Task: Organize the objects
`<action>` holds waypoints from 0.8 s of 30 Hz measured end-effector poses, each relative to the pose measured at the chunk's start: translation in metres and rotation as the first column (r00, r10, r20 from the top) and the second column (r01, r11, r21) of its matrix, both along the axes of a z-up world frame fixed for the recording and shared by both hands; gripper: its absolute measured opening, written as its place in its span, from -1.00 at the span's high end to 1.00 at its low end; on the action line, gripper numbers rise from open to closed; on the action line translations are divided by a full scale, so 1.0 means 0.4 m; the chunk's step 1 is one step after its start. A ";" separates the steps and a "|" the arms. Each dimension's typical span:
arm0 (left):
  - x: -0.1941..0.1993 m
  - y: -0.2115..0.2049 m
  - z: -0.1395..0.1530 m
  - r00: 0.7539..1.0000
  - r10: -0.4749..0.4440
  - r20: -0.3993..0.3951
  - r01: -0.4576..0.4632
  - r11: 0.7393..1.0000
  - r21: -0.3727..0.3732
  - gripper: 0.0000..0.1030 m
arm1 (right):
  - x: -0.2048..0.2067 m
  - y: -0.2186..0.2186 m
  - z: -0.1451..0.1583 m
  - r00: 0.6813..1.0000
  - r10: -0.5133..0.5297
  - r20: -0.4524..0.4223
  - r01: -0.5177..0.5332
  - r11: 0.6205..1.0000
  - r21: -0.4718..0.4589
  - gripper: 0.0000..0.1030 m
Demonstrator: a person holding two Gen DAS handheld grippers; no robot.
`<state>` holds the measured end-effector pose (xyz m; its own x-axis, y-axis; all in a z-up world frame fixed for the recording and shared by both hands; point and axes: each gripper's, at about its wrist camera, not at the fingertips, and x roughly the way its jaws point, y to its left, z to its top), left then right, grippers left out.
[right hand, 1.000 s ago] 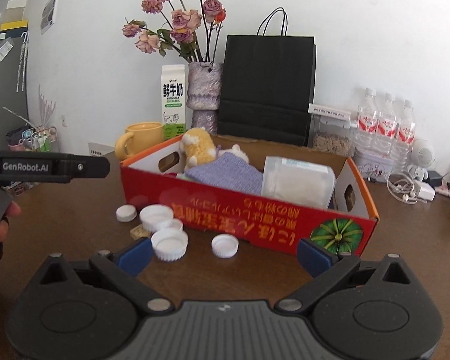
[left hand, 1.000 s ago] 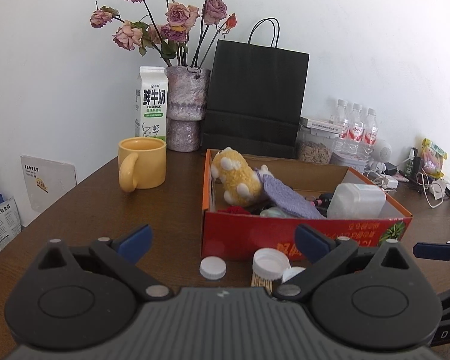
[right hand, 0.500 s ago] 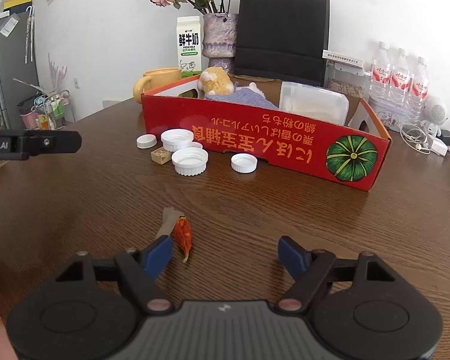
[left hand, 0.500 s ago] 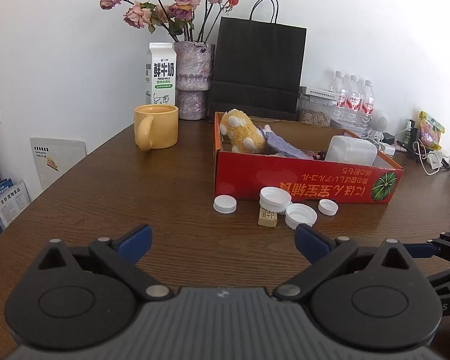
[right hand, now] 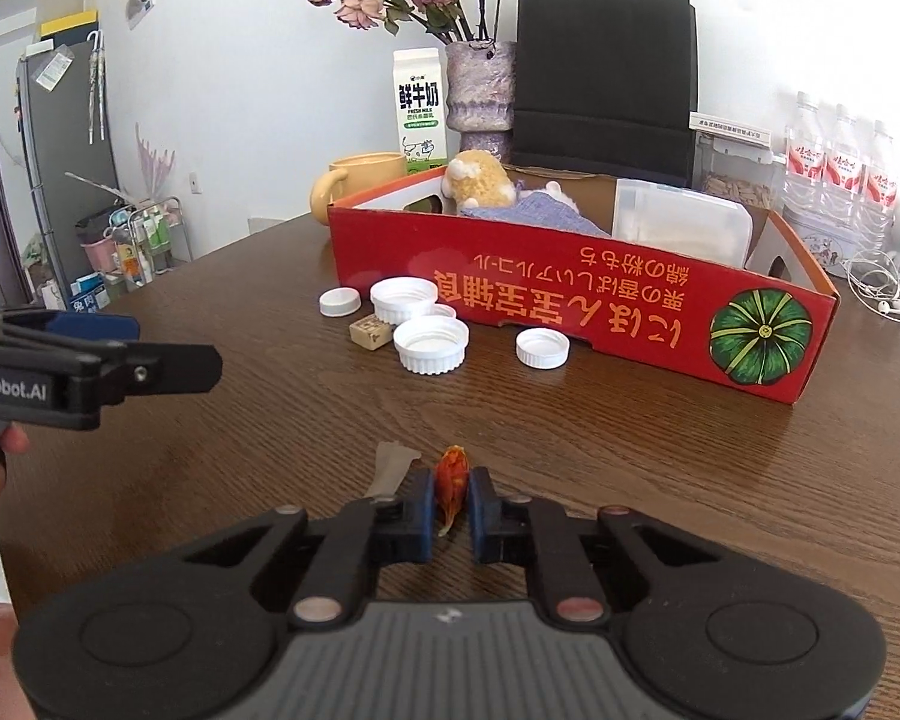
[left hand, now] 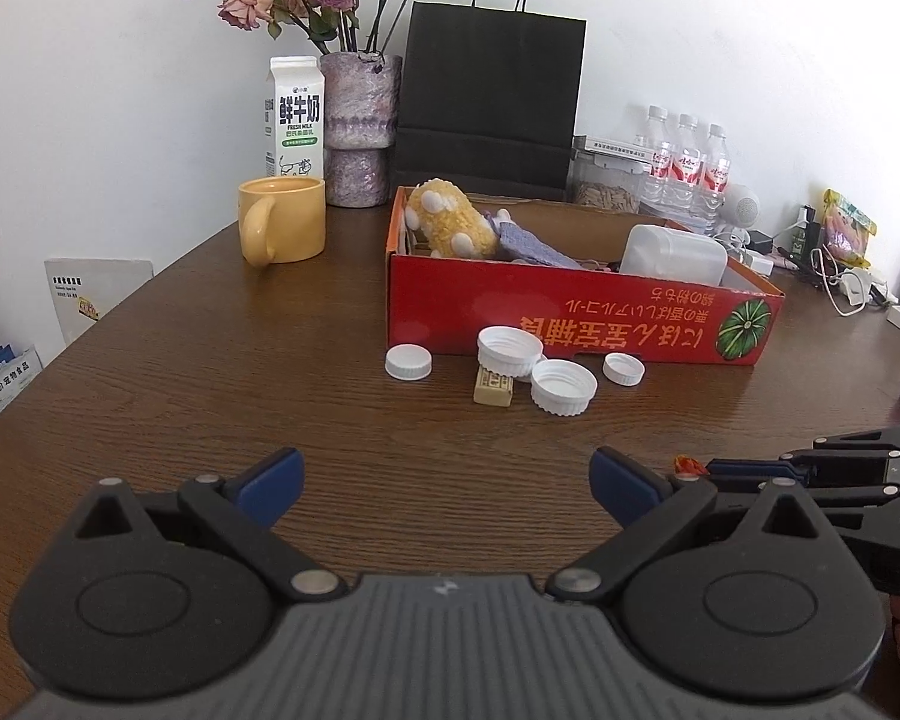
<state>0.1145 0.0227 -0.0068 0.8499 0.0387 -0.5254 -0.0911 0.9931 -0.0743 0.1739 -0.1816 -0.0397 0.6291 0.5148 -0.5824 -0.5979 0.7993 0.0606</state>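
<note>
Right wrist view: the right tongs are clenched on a small orange wrapped sweet, pads pressing its sides, low over the table. Its jaws have just been closing, from wide apart a second ago to pinched on the sweet. The sweet's long axis runs away from the camera, along the fingers, one end poking past the pads toward the red box. A scrap of pale paper lies just left of it. In the left wrist view the left tongs are released, jaws wide, nothing between them, over bare table short of the white caps and a small wooden block in front of the box. Compared with a second ago, both views sit farther back from the box, and the caps look smaller.
</note>
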 end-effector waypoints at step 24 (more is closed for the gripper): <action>0.059 -0.213 -0.052 0.993 -0.095 -0.064 0.097 0.995 0.024 -0.81 | -0.035 -0.146 0.045 0.945 -0.271 0.185 0.235 0.953 0.193 0.79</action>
